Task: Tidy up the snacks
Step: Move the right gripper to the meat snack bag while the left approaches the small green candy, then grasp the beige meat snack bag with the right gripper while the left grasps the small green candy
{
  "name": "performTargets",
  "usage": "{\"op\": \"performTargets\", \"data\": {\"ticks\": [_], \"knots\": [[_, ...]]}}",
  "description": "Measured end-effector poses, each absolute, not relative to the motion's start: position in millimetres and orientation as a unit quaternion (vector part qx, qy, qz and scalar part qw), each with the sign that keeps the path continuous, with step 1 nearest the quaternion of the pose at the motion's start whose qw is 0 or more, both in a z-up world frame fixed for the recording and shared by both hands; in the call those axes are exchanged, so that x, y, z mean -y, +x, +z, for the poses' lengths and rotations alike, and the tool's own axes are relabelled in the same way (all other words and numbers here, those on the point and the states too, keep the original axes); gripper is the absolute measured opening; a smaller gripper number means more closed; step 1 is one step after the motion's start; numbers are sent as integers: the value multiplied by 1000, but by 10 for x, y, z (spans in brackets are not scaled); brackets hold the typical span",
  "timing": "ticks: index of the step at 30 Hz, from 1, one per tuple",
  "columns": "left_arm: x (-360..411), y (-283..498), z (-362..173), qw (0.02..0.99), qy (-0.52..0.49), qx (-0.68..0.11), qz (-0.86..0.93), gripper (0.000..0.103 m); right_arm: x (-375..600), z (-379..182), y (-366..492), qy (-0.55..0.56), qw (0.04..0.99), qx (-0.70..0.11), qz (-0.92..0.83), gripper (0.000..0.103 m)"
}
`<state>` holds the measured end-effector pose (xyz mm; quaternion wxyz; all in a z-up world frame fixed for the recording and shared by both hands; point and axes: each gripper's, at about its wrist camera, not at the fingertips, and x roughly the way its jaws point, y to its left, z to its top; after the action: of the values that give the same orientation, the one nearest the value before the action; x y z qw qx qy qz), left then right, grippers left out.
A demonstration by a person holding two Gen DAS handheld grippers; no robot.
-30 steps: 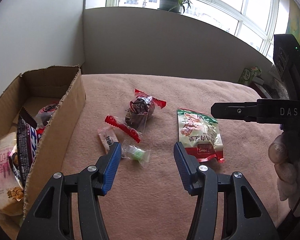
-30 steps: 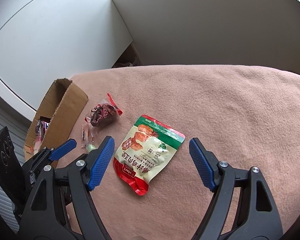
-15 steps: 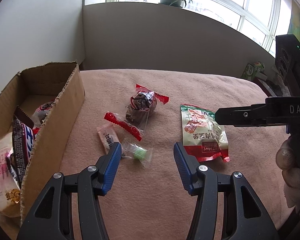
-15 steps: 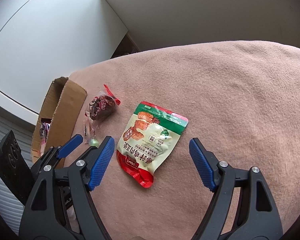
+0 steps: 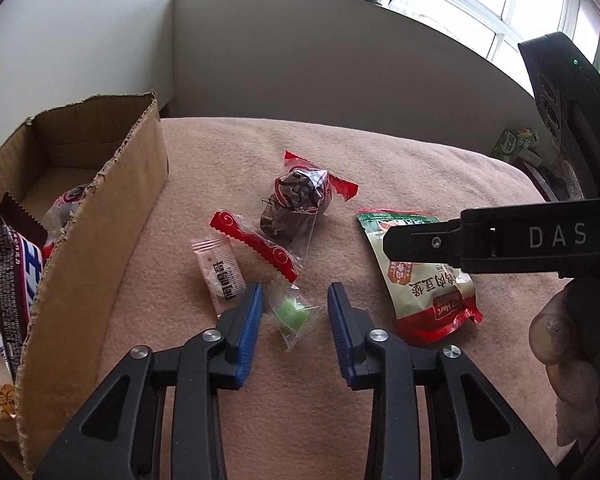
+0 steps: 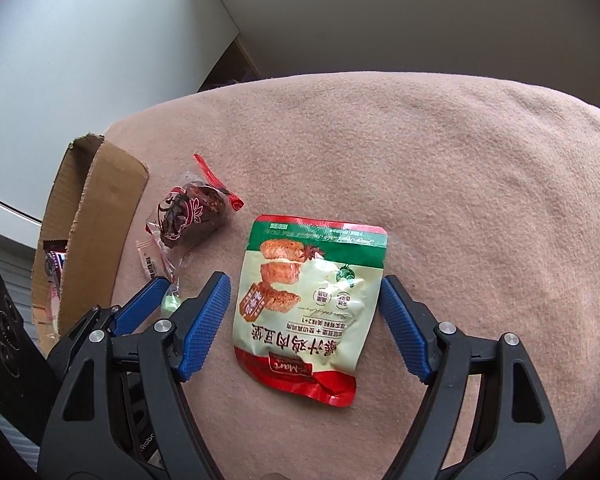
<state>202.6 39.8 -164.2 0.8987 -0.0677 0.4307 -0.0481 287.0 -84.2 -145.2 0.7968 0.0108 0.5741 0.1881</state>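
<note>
In the right wrist view, the whole right half of the pink blanket (image 6: 460,152) lies bare, free passage. In the left wrist view, the cardboard box (image 5: 100,216) walls off the left edge. The candies (image 5: 292,314) and the brown snack (image 5: 292,208) crowd mid-frame beside it, and the pouch (image 5: 420,280) lies right of them with a bare strip between.

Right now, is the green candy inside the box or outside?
Outside: the green candy lies on the blanket, beside the cardboard box.
</note>
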Motion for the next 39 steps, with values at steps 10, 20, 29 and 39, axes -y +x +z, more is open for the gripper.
{"op": "performTargets", "data": {"ticks": [10, 20, 29, 39], "knots": [[-411, 1979, -1647, 900, -69, -427, -57, 22, 582, -1515, 2653, -97, 803, -555, 195, 80], [-528, 1947, -1678, 899, -79, -427, -59, 10, 771, -1565, 2419, -127, 806, -539, 211, 80], [-536, 1821, -1618, 906, -70, -414, -63, 10, 918, -1490, 2089, -100, 824, -514, 217, 58], [-506, 1804, -1625, 904, -65, -416, -67, 10, 1141, -1447, 2078, -47, 817, -521, 243, 48]]}}
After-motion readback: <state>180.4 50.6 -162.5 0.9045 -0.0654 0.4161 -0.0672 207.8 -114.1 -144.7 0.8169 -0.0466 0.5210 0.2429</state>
